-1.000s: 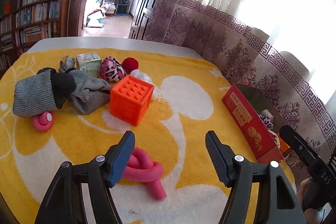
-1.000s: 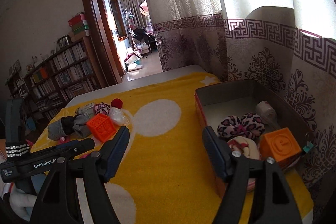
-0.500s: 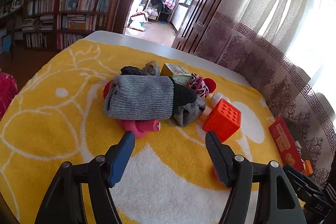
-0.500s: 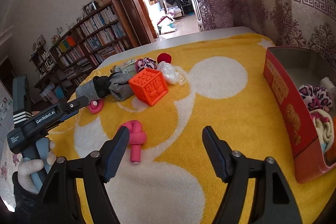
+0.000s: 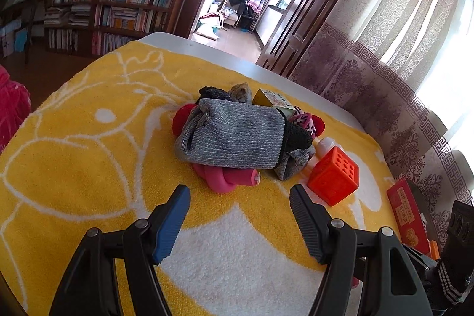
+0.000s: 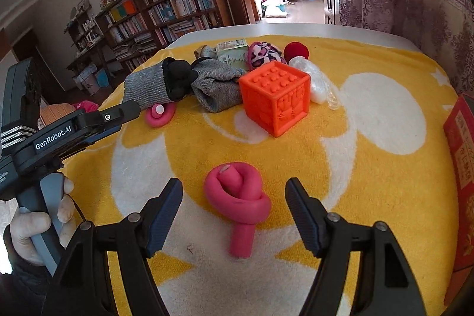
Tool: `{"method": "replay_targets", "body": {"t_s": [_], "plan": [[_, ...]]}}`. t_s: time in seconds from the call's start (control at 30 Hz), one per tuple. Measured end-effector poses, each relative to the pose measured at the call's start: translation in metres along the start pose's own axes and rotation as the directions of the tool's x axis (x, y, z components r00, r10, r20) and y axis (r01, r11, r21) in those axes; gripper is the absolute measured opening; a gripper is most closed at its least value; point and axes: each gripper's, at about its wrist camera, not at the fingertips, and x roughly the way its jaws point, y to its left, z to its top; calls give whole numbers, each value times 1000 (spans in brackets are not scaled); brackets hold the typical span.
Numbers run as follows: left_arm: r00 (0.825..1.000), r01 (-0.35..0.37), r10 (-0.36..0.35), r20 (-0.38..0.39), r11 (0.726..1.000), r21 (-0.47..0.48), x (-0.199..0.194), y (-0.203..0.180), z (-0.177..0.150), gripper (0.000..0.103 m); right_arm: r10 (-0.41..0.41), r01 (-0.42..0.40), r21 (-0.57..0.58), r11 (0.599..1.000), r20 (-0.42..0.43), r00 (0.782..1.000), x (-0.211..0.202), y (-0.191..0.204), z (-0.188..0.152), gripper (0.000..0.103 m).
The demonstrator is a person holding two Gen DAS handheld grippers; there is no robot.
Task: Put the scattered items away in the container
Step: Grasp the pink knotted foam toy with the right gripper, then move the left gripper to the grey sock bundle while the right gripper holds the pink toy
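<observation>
In the left wrist view, the left gripper (image 5: 239, 199) fills the bottom of the frame with its jaws spread wide and nothing between them, hovering over the yellow towel (image 5: 74, 156). Just above its fingertips, at centre frame, a pink foam knot (image 5: 229, 178) pokes out from under a grey sock (image 5: 234, 138). Right of the sock sits the orange cube (image 5: 334, 178), and at the lower right edge is the red box (image 5: 407, 215), the container.

In the right wrist view, the left gripper's body and the gloved hand (image 6: 38, 230) holding it occupy the left edge. At bottom centre the right gripper (image 6: 234, 199) is released, its open jaws flanking a second pink knot (image 6: 238, 197) without touching it. Above, at centre, stands the orange cube (image 6: 277, 96), with a clear plastic bag (image 6: 311, 77) just right of it. The red box (image 6: 462, 156) is at the right edge.
</observation>
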Motion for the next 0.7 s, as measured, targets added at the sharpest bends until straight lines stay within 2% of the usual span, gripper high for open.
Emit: {"method": "replay_targets", "body": {"t_s": [0.13, 0.17, 0.2, 0.27, 0.57, 0.7], "plan": [[1000, -12, 12, -13, 1000, -10, 4, 2, -1, 71, -26, 25, -7, 1000, -36, 999, 13, -2, -3, 75], [1000, -15, 15, -16, 1000, -10, 4, 2, -1, 71, -39, 38, -15, 999, -48, 998, 16, -2, -4, 68], [1000, -18, 18, -19, 1000, -9, 5, 2, -2, 71, -56, 55, -38, 998, -33, 998, 15, 0, -4, 67], [1000, -22, 22, -22, 1000, -7, 7, 2, -2, 71, -63, 62, -45, 997, -29, 998, 14, 0, -5, 53], [999, -32, 32, -21, 999, 7, 9, 1, -5, 71, -117, 108, 93, 990, 94, 989, -10, -27, -3, 53], [998, -52, 52, -28, 999, 17, 14, -2, -4, 71, -119, 109, 95, 989, 110, 987, -13, -26, -2, 53]]}}
